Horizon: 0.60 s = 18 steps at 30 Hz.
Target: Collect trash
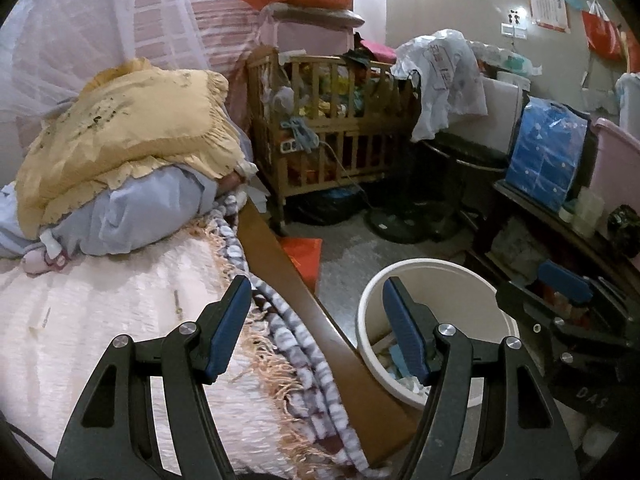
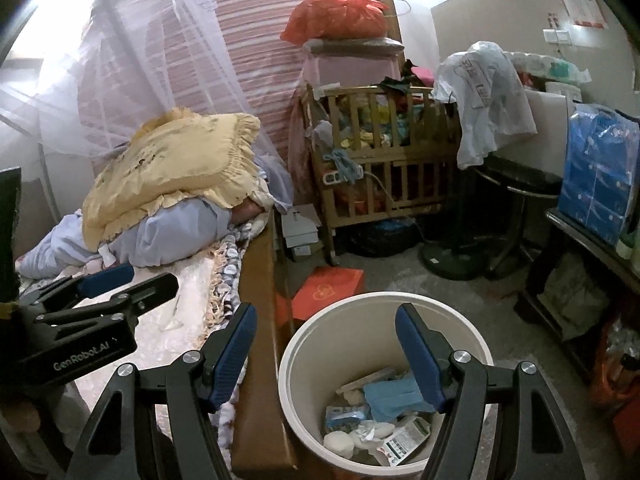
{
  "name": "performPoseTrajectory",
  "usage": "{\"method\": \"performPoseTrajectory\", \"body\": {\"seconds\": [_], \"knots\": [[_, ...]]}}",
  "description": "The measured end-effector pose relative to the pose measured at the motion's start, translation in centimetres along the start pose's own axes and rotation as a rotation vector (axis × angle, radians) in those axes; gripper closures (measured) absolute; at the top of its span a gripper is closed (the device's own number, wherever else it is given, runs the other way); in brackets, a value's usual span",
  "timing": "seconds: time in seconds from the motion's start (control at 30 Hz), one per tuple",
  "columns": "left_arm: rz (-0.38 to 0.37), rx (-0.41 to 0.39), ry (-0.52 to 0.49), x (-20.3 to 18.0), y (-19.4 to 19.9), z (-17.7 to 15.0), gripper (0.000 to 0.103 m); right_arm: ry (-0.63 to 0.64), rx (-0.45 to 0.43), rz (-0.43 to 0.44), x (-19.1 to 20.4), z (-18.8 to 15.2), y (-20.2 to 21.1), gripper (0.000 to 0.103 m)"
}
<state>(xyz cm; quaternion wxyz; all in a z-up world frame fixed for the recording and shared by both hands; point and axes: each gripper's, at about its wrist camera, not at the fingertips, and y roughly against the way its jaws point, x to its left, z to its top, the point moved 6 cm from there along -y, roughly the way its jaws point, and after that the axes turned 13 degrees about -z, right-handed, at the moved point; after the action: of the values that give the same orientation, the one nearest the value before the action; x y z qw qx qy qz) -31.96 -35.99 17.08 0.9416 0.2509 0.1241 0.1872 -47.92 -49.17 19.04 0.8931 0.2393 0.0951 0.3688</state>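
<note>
Both tongs gaped wide and held nothing. The left tongs [image 1: 316,328] hung over the bed [image 1: 100,320] edge. The right tongs [image 2: 326,354] hovered above the bin [image 2: 296,360] of trash [image 2: 384,420].

A cluttered bedroom: a bed [image 2: 168,320] with a wooden side rail [image 2: 256,280] stands at the left under white mosquito netting [image 2: 132,72], with a yellow frilled pillow [image 2: 176,164] on pale blue bedding [image 2: 168,236]. Behind, a wooden baby crib [image 2: 380,156] stuffed with clothes stands against the pink-striped wall [image 2: 256,60], an orange bag [image 2: 336,16] perched above. The floor [image 2: 440,292] is grey concrete; a dark shelf unit [image 2: 580,248] lines the right side.
</note>
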Motion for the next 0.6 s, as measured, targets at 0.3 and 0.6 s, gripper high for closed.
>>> {"method": "performPoseTrajectory", "body": {"seconds": [0.3,0.6], "knots": [[0.021,-0.034,0.003,0.6,1.3,0.4,0.036,0.003,-0.013,-0.004,0.6,0.3,0.5,0.030],[0.035,-0.044,0.005,0.8,1.6,0.6,0.036,0.021,-0.025,-0.017,0.6,0.5,0.8,0.030]]}}
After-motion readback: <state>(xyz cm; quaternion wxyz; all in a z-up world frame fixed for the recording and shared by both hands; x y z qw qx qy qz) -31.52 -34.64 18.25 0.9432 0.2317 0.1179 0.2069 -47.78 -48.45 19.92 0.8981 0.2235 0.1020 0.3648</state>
